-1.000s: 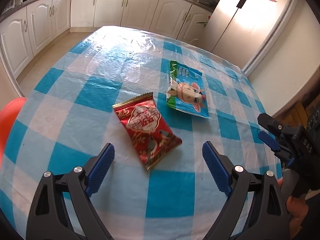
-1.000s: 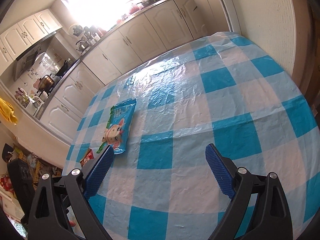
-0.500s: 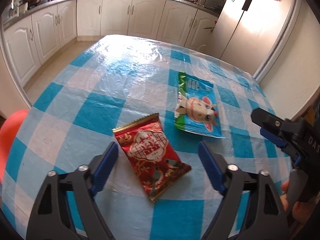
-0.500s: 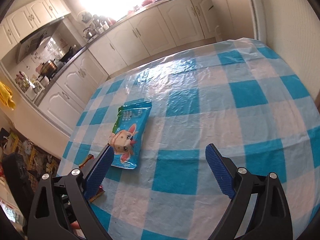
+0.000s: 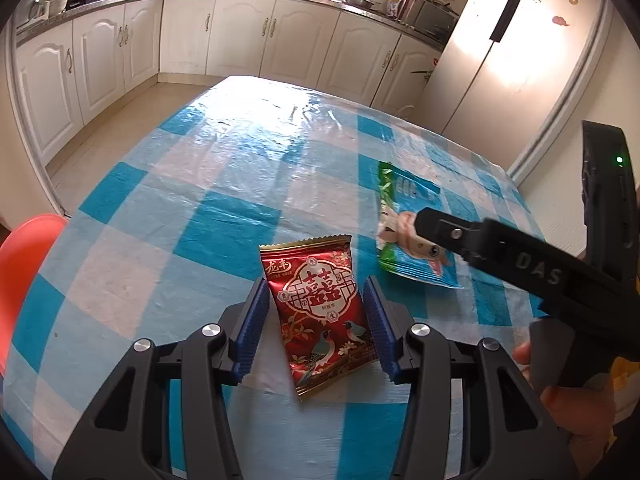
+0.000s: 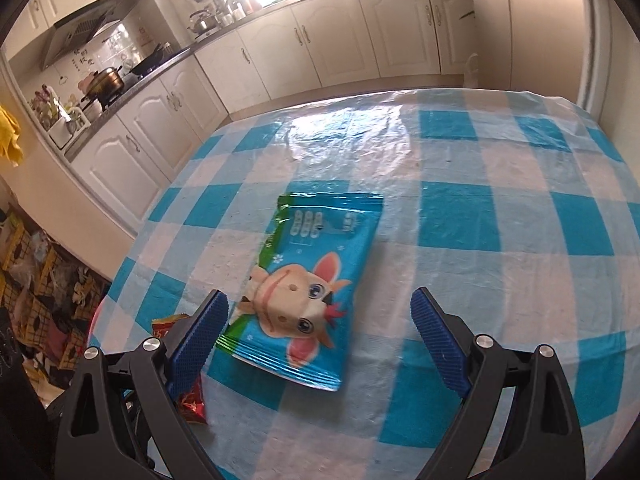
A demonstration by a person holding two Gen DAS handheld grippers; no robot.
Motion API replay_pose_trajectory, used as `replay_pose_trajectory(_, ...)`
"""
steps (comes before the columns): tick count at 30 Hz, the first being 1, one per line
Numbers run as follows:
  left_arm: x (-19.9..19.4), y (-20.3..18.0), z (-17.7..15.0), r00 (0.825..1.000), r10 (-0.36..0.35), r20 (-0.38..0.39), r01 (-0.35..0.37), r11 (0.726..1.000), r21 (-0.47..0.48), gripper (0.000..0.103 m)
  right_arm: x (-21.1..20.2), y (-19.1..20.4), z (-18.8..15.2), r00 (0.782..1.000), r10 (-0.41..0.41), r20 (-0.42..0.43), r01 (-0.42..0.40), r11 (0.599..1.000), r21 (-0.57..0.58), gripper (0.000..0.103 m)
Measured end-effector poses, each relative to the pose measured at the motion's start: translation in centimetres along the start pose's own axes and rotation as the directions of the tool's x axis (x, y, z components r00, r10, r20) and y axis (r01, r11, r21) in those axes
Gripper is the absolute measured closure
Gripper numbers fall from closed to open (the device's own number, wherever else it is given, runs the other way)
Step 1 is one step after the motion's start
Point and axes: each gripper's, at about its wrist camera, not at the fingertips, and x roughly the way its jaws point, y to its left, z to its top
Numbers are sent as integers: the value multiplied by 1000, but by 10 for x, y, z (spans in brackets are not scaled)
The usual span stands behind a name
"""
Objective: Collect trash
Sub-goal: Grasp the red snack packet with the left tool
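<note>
A red snack packet [image 5: 320,312] lies flat on the blue and white checked tablecloth [image 5: 208,208]. My left gripper [image 5: 316,322] straddles it, jaws narrowed close to both long edges, with small gaps still showing. A blue packet with a cartoon cow [image 6: 308,292] lies further right; it also shows in the left wrist view [image 5: 412,240]. My right gripper [image 6: 320,336] is open wide, jaws on either side of the blue packet's near end. A corner of the red packet [image 6: 192,400] shows behind the right gripper's left finger.
An orange chair [image 5: 20,264] stands at the table's left edge. White kitchen cabinets [image 5: 240,36] and a fridge [image 5: 508,40] lie beyond the table. The right gripper's body [image 5: 532,272] crosses the left wrist view over the blue packet.
My left gripper has lowered onto the red packet and its jaws have narrowed around it. My right gripper has moved in over the blue packet, still open.
</note>
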Motion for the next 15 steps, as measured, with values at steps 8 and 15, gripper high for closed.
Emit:
replay_pose_trajectory(8, -4, 18, 3, 1000, -3, 11, 3, 999, -34, 54, 20, 18, 3, 998, -66, -1, 66, 995, -73, 11)
replay_pose_trajectory(15, -6, 28, 3, 1000, -13, 20, 14, 999, -51, 54, 31, 25, 8, 992, -130, 3, 129, 985, -111, 11)
